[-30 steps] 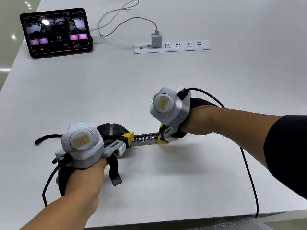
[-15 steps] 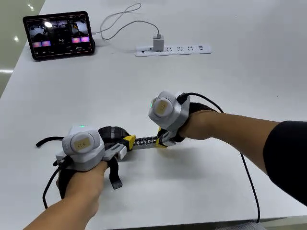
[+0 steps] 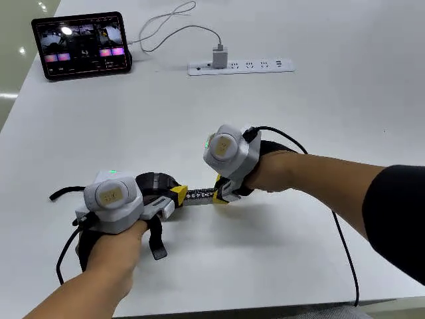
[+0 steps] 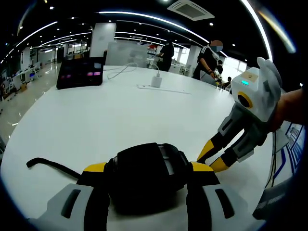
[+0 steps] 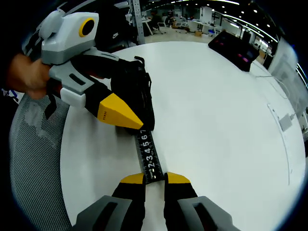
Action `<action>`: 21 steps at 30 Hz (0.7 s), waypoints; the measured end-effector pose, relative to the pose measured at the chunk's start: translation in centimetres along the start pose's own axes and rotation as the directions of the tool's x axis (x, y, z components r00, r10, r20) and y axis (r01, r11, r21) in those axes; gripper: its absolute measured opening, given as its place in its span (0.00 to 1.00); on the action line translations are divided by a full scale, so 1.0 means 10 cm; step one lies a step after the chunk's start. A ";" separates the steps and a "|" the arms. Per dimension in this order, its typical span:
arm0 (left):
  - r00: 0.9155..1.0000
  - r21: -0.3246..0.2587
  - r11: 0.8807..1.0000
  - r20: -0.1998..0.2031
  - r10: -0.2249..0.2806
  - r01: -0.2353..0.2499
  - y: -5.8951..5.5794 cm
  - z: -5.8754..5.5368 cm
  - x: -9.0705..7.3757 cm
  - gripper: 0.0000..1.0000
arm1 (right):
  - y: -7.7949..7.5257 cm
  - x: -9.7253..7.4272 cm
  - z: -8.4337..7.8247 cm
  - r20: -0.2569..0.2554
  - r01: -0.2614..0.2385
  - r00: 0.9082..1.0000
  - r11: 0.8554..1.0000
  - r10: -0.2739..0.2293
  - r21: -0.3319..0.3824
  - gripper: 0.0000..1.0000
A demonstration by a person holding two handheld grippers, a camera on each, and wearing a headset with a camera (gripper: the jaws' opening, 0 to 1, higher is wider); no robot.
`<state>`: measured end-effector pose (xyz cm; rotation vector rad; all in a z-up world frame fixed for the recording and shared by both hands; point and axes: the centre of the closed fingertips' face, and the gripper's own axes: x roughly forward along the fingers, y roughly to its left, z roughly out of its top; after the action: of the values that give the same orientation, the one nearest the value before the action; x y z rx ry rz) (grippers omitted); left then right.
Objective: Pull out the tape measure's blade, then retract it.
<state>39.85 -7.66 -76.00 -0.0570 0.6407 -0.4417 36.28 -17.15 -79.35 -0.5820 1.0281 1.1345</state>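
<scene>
1. Left tongs. In the head view I see the left tongs [image 3: 166, 199] low on the near left part of the white counter [image 3: 299, 100]. Their jaws are clamped on the black case of the tape measure [image 3: 156, 183], one yellow-tipped jaw on each side. The left gripper view confirms this: the tape measure [image 4: 147, 178] sits between the two tips of the left tongs [image 4: 149, 168] and touches both.

2. Right tongs. The right tongs [image 3: 219, 195] stand just to the right of the case, angled down toward the counter. In the right gripper view the right tongs [image 5: 154, 179] are closed on the free end of the blade [image 5: 148, 159], which is pinched between the two yellow tips.

3. Blade. A short length of blade [image 3: 199, 194] is out. It runs straight from the mouth of the case to the right tongs, low over the counter. Printed digits on the blade are readable in the right gripper view, where the left tongs [image 5: 127, 108] hold the tape measure [image 5: 139, 91] at the far end of the blade.

4. Cross-check. The left gripper view shows the right tongs [image 4: 214, 156] coming in from the right, tips pointed down and toward the case.

5. Surroundings. A black strap [image 3: 63, 194] lies on the counter left of the case. At the far edge stand a lit tablet [image 3: 81, 45] and a power strip [image 3: 239, 66] with a charger [image 3: 218, 54] plugged in and a white cable [image 3: 166, 26] looping behind it.
</scene>
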 end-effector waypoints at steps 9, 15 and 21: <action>1.000 0.000 1.000 0.001 -0.001 0.001 -0.01 0.01 -0.01 0.61 | 0.02 0.02 0.04 0.013 0.007 1.000 0.998 -0.007 -0.056 0.09; 1.000 -0.001 1.000 0.000 -0.002 0.002 -0.01 0.00 0.00 0.61 | 0.03 0.03 0.05 0.026 0.011 1.000 0.998 -0.010 -0.059 0.09; 1.000 -0.002 1.000 0.000 -0.002 0.002 -0.01 0.00 0.00 0.61 | 0.03 0.04 0.06 0.034 0.018 0.999 0.998 -0.016 -0.065 0.09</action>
<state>39.79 -7.69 -75.97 -0.0599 0.6417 -0.4433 36.21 -16.35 -79.40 -0.6209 0.9582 1.1625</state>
